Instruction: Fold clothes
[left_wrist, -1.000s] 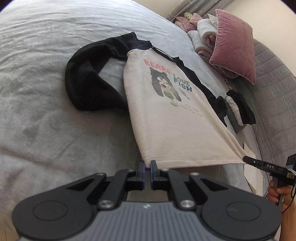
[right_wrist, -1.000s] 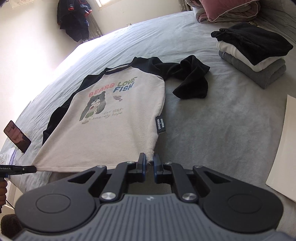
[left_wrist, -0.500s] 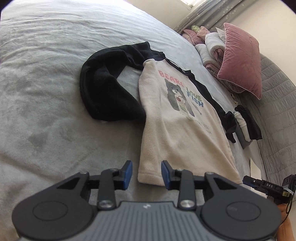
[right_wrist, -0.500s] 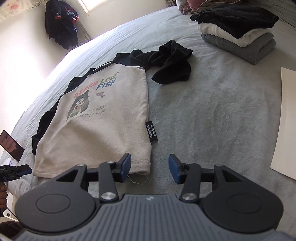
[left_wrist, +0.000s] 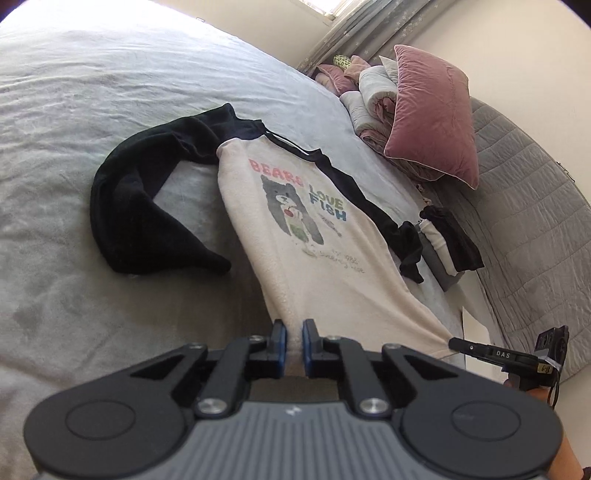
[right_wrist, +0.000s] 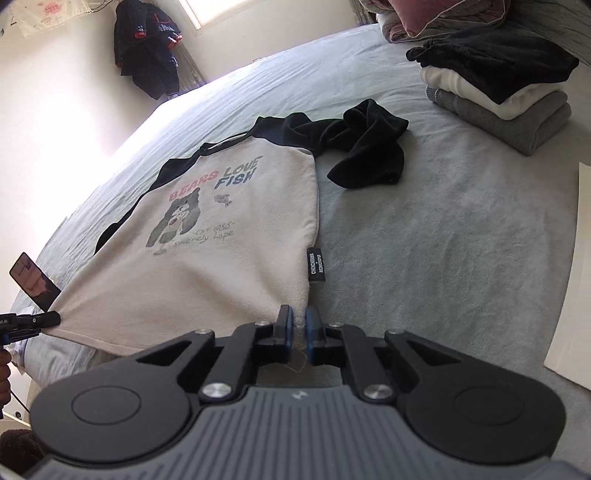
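Observation:
A cream shirt (left_wrist: 325, 251) with black raglan sleeves and a bear print lies face up on the grey bed; it also shows in the right wrist view (right_wrist: 229, 236). My left gripper (left_wrist: 293, 338) is shut on the hem at its left corner. My right gripper (right_wrist: 300, 328) is shut on the hem at the right corner, by the black side label (right_wrist: 314, 265). The hem is lifted and taut between them. The left sleeve (left_wrist: 147, 206) lies bent beside the body. The right sleeve (right_wrist: 362, 151) is crumpled.
A stack of folded clothes (right_wrist: 495, 92) sits at the right on the bed (right_wrist: 443, 240). Pink pillows and rolled bedding (left_wrist: 424, 118) are at the head. A white sheet (right_wrist: 569, 280) lies at the right edge. Dark clothes (right_wrist: 147, 48) hang on the far wall.
Half a second ago both grippers were open at the hem with the shirt flat. Both have since shut on the hem corners and lifted it.

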